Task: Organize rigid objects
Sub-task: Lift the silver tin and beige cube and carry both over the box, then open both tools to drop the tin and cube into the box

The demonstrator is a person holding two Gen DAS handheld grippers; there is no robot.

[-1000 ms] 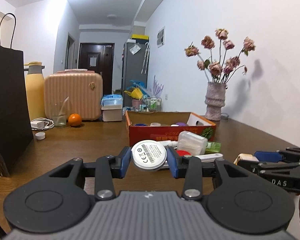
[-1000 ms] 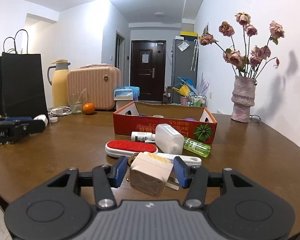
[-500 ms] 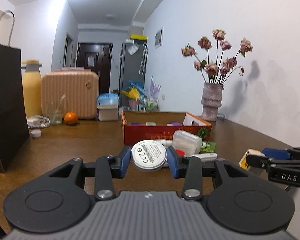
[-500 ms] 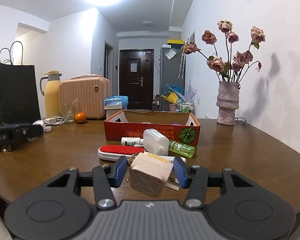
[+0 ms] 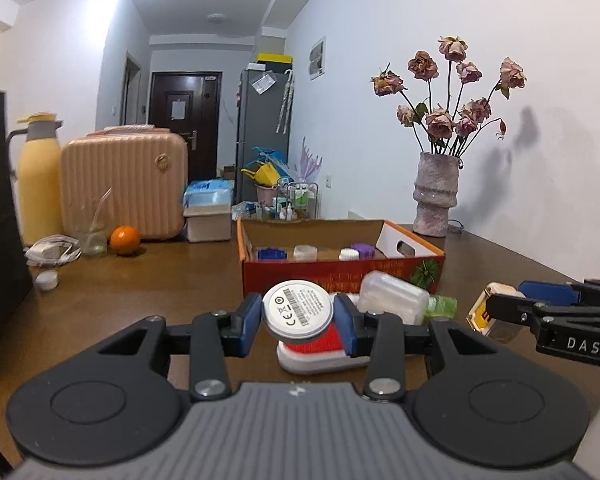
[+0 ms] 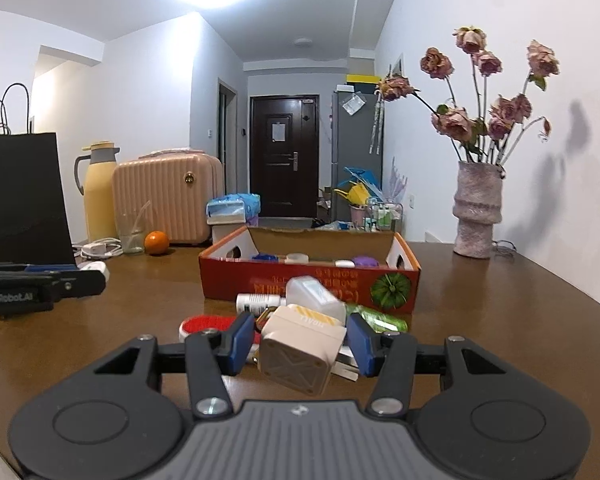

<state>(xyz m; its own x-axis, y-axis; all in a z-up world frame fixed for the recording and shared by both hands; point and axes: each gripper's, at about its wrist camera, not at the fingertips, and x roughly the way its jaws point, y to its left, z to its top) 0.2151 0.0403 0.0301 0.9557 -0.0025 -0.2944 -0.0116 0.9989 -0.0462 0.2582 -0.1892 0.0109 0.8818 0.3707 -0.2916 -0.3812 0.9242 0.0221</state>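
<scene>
My left gripper (image 5: 298, 322) is shut on a round white puck (image 5: 298, 314) with a barcode label, held above the table. My right gripper (image 6: 300, 344) is shut on a beige cube-shaped charger (image 6: 300, 354), also raised. An open red cardboard box (image 5: 340, 270) (image 6: 312, 280) with several small items inside stands ahead. In front of it lie a red-topped white brush (image 5: 320, 354), a translucent plastic container (image 5: 392, 298), a green bottle (image 6: 384, 318) and a small white bottle (image 6: 258, 301). The right gripper shows at the right of the left wrist view (image 5: 496, 312).
A vase of dried roses (image 6: 476, 208) stands at the back right. A black paper bag (image 6: 20, 196), yellow thermos (image 6: 98, 192), pink suitcase (image 6: 168, 196), glass (image 6: 132, 232), orange (image 6: 157, 242) and white cable (image 6: 98, 248) are at the back left.
Both grippers have risen and moved towards the box, each still holding its object. The box interior now shows more.
</scene>
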